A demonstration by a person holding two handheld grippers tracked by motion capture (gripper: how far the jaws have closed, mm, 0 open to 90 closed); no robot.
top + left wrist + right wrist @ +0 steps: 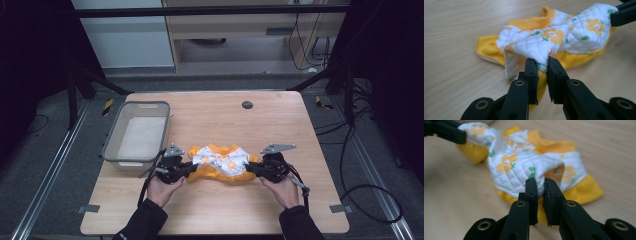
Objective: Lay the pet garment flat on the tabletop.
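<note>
A small quilted garment (220, 162), white with orange flowers and orange trim, lies bunched on the wooden table (220, 115) near its front. My left gripper (191, 167) pinches the garment's left edge; in the left gripper view its jaws are shut on a fold of the white quilted cloth (541, 50), gripper (542, 62). My right gripper (249, 167) pinches the right edge; in the right gripper view the gripper (541, 183) holds a fold of the garment (524, 167). The cloth sags between the two grippers, its lower part resting on the table.
A grey plastic bin (116, 145) with a pale lining stands on the table's left side, just left of my left hand. A dark round grommet (247, 105) sits at the back of the table. Cables trail on the floor at the right.
</note>
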